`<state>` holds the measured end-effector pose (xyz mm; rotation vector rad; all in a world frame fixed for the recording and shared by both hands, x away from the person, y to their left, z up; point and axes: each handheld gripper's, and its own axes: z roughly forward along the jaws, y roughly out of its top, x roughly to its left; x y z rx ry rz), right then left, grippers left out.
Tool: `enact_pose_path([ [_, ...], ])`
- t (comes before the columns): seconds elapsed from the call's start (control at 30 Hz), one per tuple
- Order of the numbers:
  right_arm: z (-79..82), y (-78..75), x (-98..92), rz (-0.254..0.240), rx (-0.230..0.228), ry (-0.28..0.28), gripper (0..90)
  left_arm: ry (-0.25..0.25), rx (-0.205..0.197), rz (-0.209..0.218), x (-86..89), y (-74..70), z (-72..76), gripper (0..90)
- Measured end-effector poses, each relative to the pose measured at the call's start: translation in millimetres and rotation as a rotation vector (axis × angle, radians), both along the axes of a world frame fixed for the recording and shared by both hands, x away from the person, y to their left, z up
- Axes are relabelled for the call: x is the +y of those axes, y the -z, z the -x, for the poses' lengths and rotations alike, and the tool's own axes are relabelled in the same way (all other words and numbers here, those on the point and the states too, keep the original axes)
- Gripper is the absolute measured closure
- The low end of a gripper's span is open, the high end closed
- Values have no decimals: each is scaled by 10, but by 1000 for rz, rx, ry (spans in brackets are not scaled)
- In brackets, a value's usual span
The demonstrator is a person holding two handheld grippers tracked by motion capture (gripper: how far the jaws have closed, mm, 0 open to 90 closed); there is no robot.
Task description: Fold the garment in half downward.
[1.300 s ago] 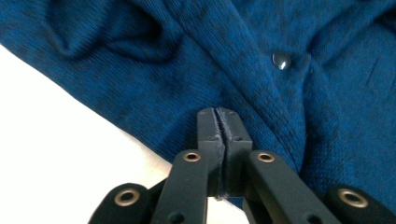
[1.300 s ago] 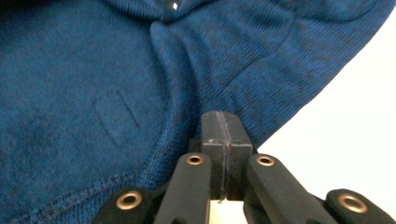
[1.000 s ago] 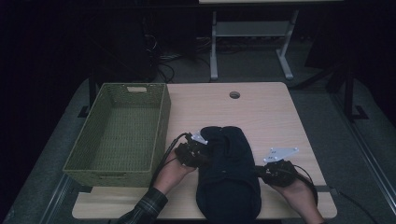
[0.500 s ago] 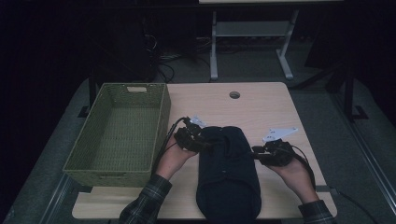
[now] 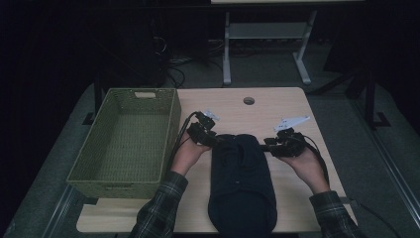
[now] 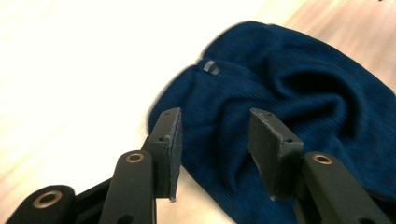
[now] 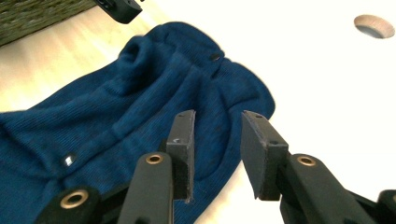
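Dark blue garment (image 5: 241, 181), ribbed cloth, lies lengthwise on the tabletop (image 5: 277, 106), from mid-table to the near edge, a little right of the basket (image 5: 126, 139). Its far end is rumpled into folds; small snap studs show there in both gripper views.

Left tongs (image 5: 218, 140) at the garment's far left corner, just above the cloth. In the left gripper view the left tongs (image 6: 215, 142) stand partly open, nothing pinched; the jaws have just been opening and the cloth lies beneath and beyond them, loose.

Right tongs (image 5: 266, 146) at the far right corner, facing the left pair across the garment's far end. In the right gripper view the right tongs (image 7: 217, 144) show a narrower gap, also just been opening, cloth edge below, not gripped.

Basket: green woven, rectangular, on the left of the tabletop. A round hole (image 5: 248, 100) sits in the tabletop on the far side.
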<state>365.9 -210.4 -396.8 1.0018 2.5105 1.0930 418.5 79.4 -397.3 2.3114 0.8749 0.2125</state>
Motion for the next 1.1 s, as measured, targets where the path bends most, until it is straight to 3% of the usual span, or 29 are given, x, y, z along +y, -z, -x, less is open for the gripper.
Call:
enact_pose_path([
  [0.2, -153, -4, 43, -2, 5, -2, 651, -28, 8, -23, -21, 67, -187, 546],
  [0.37, -245, 38, 76, -7, 14, 3, 652, -59, 21, -68, -49, 219, -310, 531],
  [0.73, -412, 44, 96, -20, 2, 23, 651, -68, 64, -125, -54, 446, -407, 505],
  [0.8, -470, 49, 104, -14, 22, 26, 648, -57, 65, -128, -51, 474, -408, 501],
  [0.97, -636, 119, 134, -7, 24, 45, 647, -46, 83, -108, -41, 516, -420, 523],
  [1.0, -692, 154, 141, -5, 50, 40, 642, -43, 84, -107, -41, 516, -419, 533],
  [1.1, -779, 233, 159, 8, 67, 47, 642, -37, 94, -93, -26, 522, -424, 556],
])
